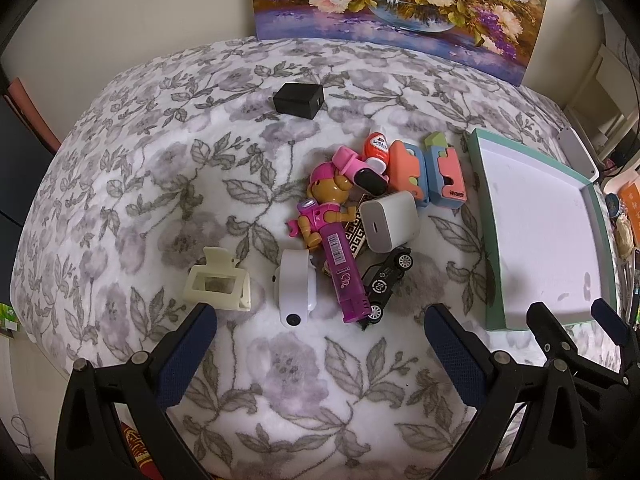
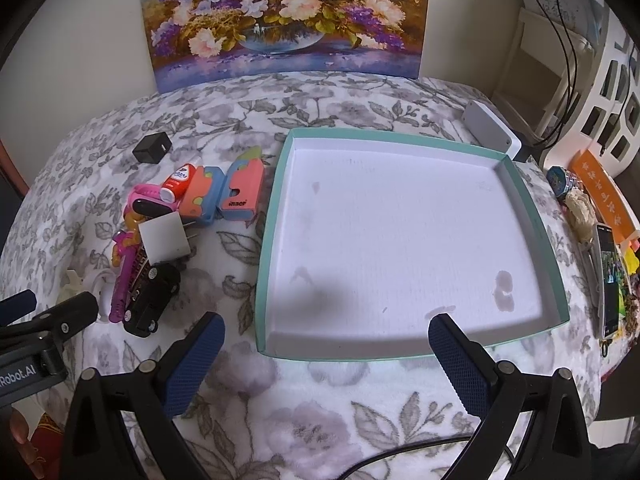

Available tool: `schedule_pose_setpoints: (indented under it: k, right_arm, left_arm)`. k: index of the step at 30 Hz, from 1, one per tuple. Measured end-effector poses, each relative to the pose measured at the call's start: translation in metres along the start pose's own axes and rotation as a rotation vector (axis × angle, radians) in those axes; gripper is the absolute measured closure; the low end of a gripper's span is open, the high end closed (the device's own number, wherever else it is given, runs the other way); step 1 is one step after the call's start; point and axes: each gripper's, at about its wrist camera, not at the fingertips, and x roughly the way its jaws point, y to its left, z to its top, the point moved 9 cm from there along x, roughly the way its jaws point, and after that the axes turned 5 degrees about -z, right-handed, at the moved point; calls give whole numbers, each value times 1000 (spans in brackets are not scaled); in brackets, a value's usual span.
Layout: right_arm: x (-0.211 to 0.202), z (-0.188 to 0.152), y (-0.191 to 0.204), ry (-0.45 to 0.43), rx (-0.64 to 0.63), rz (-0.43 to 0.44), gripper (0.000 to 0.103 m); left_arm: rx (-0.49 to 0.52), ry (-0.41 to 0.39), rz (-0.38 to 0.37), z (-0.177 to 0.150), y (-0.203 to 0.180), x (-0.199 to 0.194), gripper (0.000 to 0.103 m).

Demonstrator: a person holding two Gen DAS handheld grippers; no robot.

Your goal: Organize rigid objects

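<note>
Both claws hang above a table draped in a grey floral blanket (image 1: 132,184), and each has its fingers spread wide with nothing between them. The left gripper (image 1: 320,344) sits over the near edge of a heap of small rigid things, while the right gripper (image 2: 326,354) sits over the near rim of a shallow teal tray (image 2: 276,184) whose white floor holds none of the objects. The heap lies just left of the tray: a pink toy figure (image 1: 326,204) lies across the middle, a white charger cube (image 1: 390,220) rests against its right side, and a black toy car (image 1: 386,280) lies nearer, beside a purple lighter (image 1: 344,272). A white oval gadget (image 1: 296,288) lies left of the lighter, and a cream hair claw (image 1: 218,282) sits apart further left. At the far side of the heap are a pink watch (image 1: 360,172), a small red and white bottle (image 1: 376,148) and two orange and blue block toys (image 1: 428,176), possibly folding cutters, though the view is too soft to be sure. A black charger (image 1: 299,98) lies alone, well beyond the heap, near a flower painting (image 1: 400,8) leaning on the wall.
</note>
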Motion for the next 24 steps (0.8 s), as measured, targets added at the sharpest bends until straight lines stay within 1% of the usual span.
schedule_pose_setpoints:
  k: [16,18,21,24]
  right_arm:
    - [1,-1,-1,10,8,-1,0]
    - [-3,2,1,-9,8,8,0]
    - [-16,10,10,-65,-1,37,0]
    - [-25,16,33,-86,-16,110,0]
  left_arm:
    - [-4,0,-8,1,2,-1,0]
    - [-26,-16,3,5,10,-4,0]
    - [-94,-53,44,14,35,-9,0]
    - [-163,-45,76,15,62,-6,0]
